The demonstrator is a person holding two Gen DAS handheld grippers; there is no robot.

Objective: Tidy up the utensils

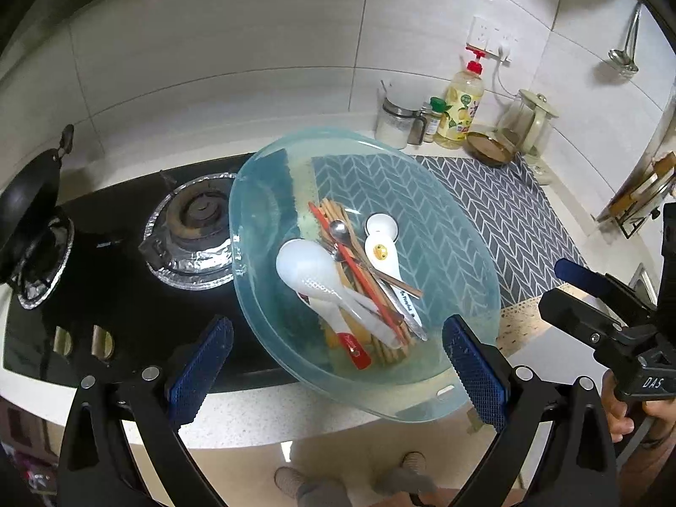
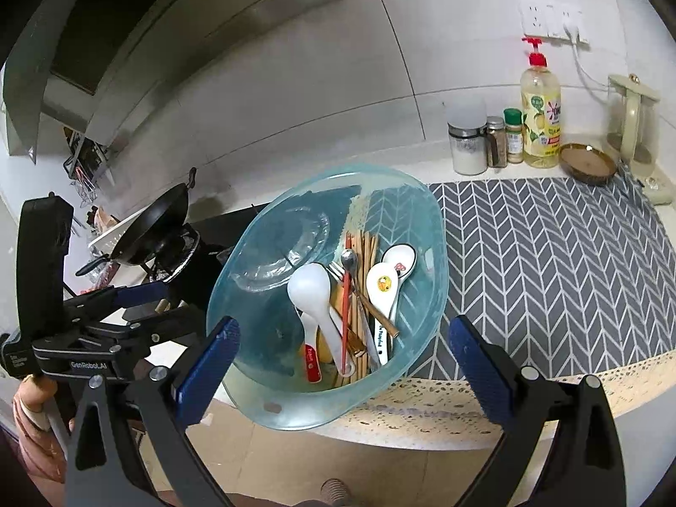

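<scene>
Here, a translucent blue plastic basin [image 1: 422, 211] sits at the centre of both frames, resting on the counter edge, partly on the grey herringbone mat [image 1: 498, 211] and partly over the black gas stove [image 1: 126, 279]. The utensils lie heaped in its lower half: a white rice paddle [image 1: 304, 266], a bundle of wooden chopsticks [image 1: 333, 215], a red chopstick [image 1: 359, 279], a small metal spoon [image 1: 340, 230] and two white ceramic spoons [image 1: 382, 249] with printed handles.

In the left wrist view the left gripper [image 1: 338, 363] fills the lower frame, its blue-padded jaws spread wide to either side of the basin's near rim, gripping nothing. The right gripper [image 2: 344, 367] stands likewise in the right wrist view, jaws wide apart, empty, with the basin rim between them; whether any pad touches the rim cannot be told.

At the upper right of the left wrist frame stand a yellow dish-soap bottle [image 1: 462, 105], some seasoning jars [image 1: 397, 120] and a brown dish [image 1: 488, 148]. A black wok [image 1: 29, 207] sits on the far-left burner.
</scene>
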